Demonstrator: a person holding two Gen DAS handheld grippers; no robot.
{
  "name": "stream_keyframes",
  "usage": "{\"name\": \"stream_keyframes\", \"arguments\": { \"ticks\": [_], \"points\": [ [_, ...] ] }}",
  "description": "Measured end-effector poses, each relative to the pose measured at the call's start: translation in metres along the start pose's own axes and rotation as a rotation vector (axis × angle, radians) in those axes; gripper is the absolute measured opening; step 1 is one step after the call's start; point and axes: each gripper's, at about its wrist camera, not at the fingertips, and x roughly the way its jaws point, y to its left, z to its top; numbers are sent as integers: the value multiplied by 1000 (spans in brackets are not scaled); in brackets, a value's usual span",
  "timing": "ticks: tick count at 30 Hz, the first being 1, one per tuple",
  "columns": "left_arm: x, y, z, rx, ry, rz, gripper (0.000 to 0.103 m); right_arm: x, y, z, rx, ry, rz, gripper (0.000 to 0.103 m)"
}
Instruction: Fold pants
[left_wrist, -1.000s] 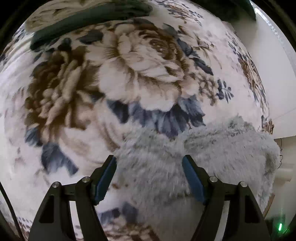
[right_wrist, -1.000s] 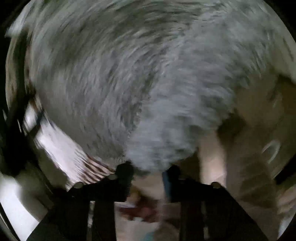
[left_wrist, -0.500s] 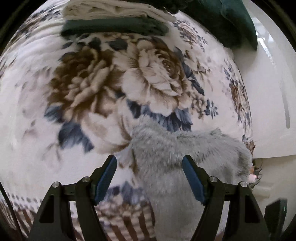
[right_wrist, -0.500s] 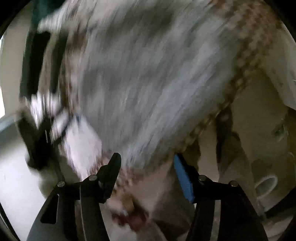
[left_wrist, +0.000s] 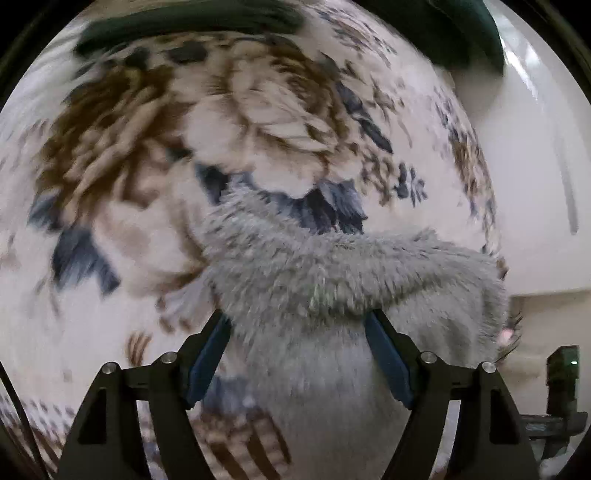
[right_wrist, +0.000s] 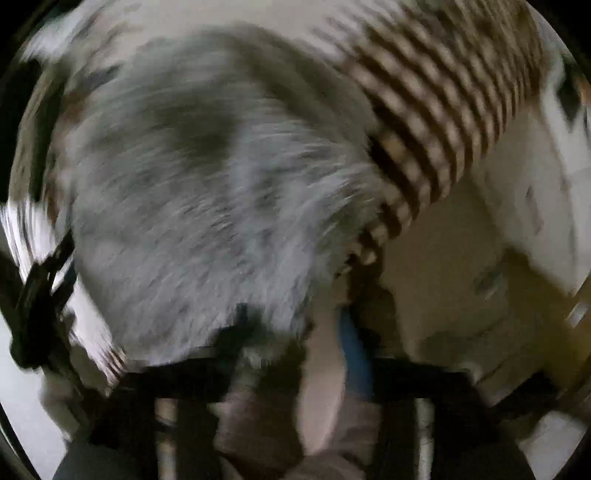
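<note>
Both hand-held grippers point steeply down at a bed. Left gripper (left_wrist: 297, 354): its two black fingers with blue pads (left_wrist: 207, 360) stand wide apart and are opening further. Fluffy grey pants (left_wrist: 332, 295) lie bunched between and beyond the pads; the fabric brushes up against them, but the pads do not press it. The pants rest on a floral blanket (left_wrist: 221, 129), cream with large brown roses and blue-grey leaves.

Right gripper (right_wrist: 295, 321): this view is heavily blurred. Its fingers show only as dark shapes at the bottom, one blue pad (right_wrist: 354, 354) just visible, and the jaws are opening. The grey pants (right_wrist: 207, 192) fill most of the frame, and their lower edge reaches down between the fingers; I cannot tell whether any fabric touches the pads.

Only the left wrist view shows the blanket's flower pattern, a dark green folded cloth (left_wrist: 192, 22) at the far edge of the bed, another dark green shape (left_wrist: 465, 33) at upper right, a white wall (left_wrist: 535, 184) on the right, and a small dark device with a green light (left_wrist: 563, 373) at lower right.

Only the right wrist view shows the blanket's brown-and-cream checked border (right_wrist: 436, 122) at the bed's edge, a pale floor (right_wrist: 461, 295) beyond it, and a dark gripper-like shape (right_wrist: 40, 288) at the left edge.

No brand, label or writing can be read in either view.
</note>
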Motion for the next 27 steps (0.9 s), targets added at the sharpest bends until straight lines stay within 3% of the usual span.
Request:
{"name": "stream_keyframes", "arguments": {
  "ticks": [2, 7, 10, 14, 17, 19, 20, 21, 23, 27],
  "points": [
    [-15, 16, -12, -67, -21, -2, 98, -33, 24, 2, -111, -34, -45, 74],
    [-50, 42, -55, -147, -126, 115, 98, -49, 155, 19, -432, -5, -88, 81],
    [-46, 53, -88, -223, -129, 175, 98, -16, 237, 24, -657, 26, -163, 82],
    [-22, 66, -127, -442, -102, 57, 98, 53, 314, 33, -976, 83, -339, 84],
    [-4, 66, -141, -582, -112, -31, 98, 95, 319, 36, -1100, 156, -480, 84],
    [6, 66, -146, -660, -123, -67, 98, 106, 321, 41, -1151, 182, -492, 83],
    [10, 66, -148, -690, -131, -78, 98, 104, 320, 44, -1165, 178, -489, 77],
    [14, 66, -151, -719, -135, -77, 98, 102, 321, 46, -1175, 173, -491, 71],
    [16, 60, -160, -725, -138, -74, 98, 93, 318, 51, -1197, 167, -481, 68],
    [27, 41, -190, -665, -55, 25, 99, 75, 306, 57, -1220, 155, -468, 65]
  ]
}}
